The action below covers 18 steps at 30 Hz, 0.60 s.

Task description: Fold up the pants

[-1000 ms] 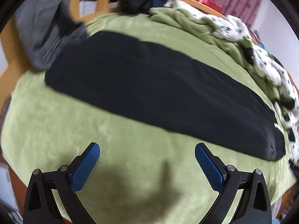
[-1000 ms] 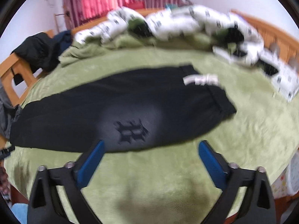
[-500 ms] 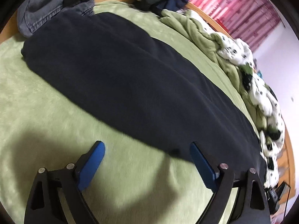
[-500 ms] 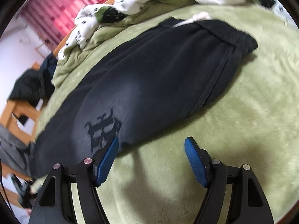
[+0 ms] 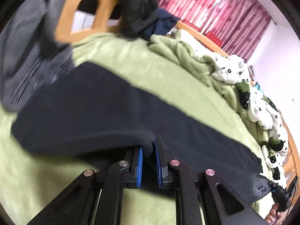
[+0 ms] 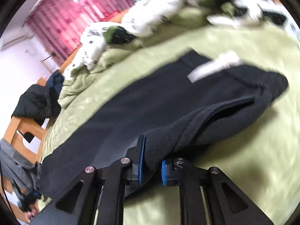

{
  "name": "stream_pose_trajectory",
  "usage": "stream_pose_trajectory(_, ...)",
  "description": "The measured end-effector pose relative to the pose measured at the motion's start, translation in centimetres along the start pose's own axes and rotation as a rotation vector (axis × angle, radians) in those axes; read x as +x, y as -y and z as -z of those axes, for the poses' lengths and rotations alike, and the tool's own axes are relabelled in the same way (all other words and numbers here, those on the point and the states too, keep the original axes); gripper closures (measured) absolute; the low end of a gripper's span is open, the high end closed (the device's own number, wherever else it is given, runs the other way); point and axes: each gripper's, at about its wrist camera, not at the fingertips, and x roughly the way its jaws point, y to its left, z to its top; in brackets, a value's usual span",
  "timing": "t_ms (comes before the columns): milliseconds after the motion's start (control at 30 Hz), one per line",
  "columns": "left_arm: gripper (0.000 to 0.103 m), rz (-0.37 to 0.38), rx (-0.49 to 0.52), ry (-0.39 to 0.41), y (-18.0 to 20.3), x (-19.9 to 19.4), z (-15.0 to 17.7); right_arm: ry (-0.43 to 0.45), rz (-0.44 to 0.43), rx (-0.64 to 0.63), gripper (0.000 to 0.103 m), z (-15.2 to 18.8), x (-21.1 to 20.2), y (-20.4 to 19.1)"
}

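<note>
The left gripper (image 5: 149, 156) is pinched narrow on the near edge of the pants (image 5: 116, 112), a small ridge of black cloth bunched between its blue pads (image 5: 140, 158). The right gripper (image 6: 151, 162) is likewise clamped on a thicker fold of the near edge, close to the waistband (image 6: 266, 86) at 2 o'clock.

The pants lie lengthwise across the green blanket (image 5: 168, 71), legs together, leg end towards the grey garment (image 5: 28, 56) at 10 o'clock in the left view, white drawstring (image 6: 213, 66) at 1 o'clock in the right view.

Judging by both grips on the same long edge, the step is a lift and carry. To do it well, raise both grippers evenly, keep the cloth taut between them, and watch that only the intended layers are caught. The rumpled quilt (image 6: 142, 16) lies beyond, at 12 o'clock.
</note>
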Motion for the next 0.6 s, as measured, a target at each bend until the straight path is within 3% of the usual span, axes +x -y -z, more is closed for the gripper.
stream_pose_trajectory(133,0.091,-0.042,0.059,0.036,2.3,2.8,-3.3,0.049,-0.02,-0.079,0.088,-3.4,0.7,-2.9)
stream_pose_trajectory(267,0.091,-0.088,0.077,0.02,3.5,6.7,-4.8,0.077,-0.021,-0.091,0.088,-7.1,4.1,-3.8)
stream_pose_trajectory(400,0.091,-0.123,0.064,-0.012,4.1,9.8,-5.5,0.006,0.003,-0.032,0.086,-9.0,9.7,-3.3)
stream_pose_trajectory(433,0.088,-0.134,0.059,-0.027,4.2,10.5,-5.3,-0.005,0.025,-0.036,0.084,-9.1,10.7,-3.3)
stream_pose_trajectory(533,0.047,-0.154,0.052,-0.067,4.8,10.8,-4.4,-0.037,0.085,-0.042,0.053,-8.6,12.4,-3.5)
stream_pose_trajectory(567,0.04,-0.142,0.058,-0.07,4.9,10.6,-3.9,-0.056,0.083,-0.034,0.046,-8.2,12.5,-3.4)
stream_pose_trajectory(600,0.04,-0.116,0.076,-0.071,5.2,9.8,-3.1,-0.062,0.067,-0.028,0.046,-7.7,12.3,-3.3)
